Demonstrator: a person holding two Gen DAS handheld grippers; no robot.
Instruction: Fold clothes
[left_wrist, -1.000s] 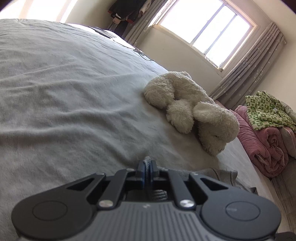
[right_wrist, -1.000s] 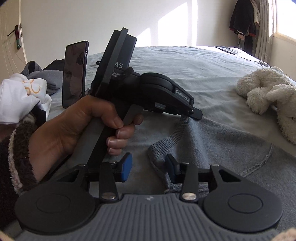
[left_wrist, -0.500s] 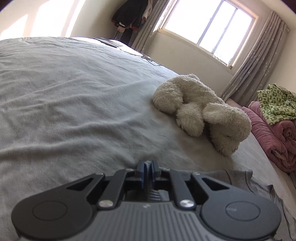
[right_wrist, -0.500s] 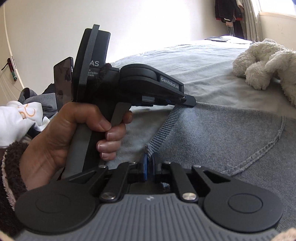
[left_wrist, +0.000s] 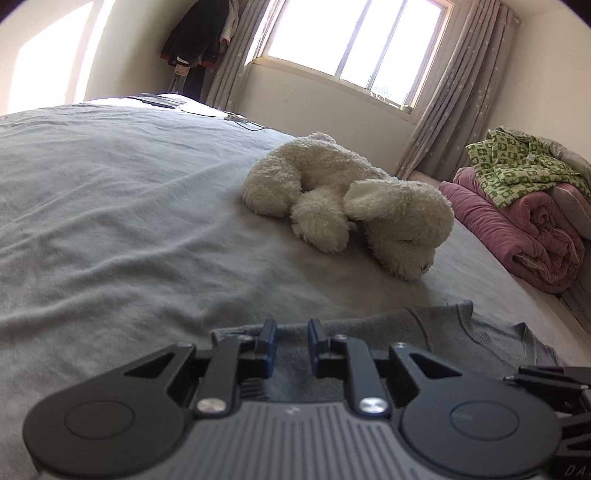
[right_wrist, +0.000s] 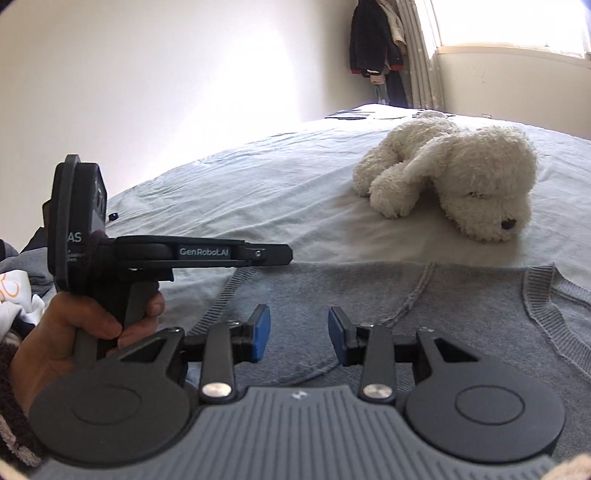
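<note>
A grey knit sweater (right_wrist: 406, 295) lies spread flat on the bed, its ribbed edge running up under the left gripper. My right gripper (right_wrist: 299, 334) hovers low over the sweater; its jaws are opening and the blue pads (right_wrist: 260, 332) hold nothing. My left gripper (left_wrist: 291, 343) stands over the sweater (left_wrist: 443, 332) near its far edge, pads a small gap apart and empty. From the right wrist view the left gripper (right_wrist: 284, 254) appears side on, level above the cloth, gripped by a hand (right_wrist: 85, 332).
A white plush dog (left_wrist: 351, 206) (right_wrist: 461, 177) lies on the grey bed sheet (left_wrist: 110, 221) beyond the sweater. A rolled pink quilt (left_wrist: 517, 236) with a green checked garment (left_wrist: 517, 166) sits at the right. A white garment (right_wrist: 18, 299) lies at the left.
Both grippers held the sweater's ribbed edge and have let it go: the left pads parted, the right shut then opened. The edge now lies flat, and both views rolled level.
</note>
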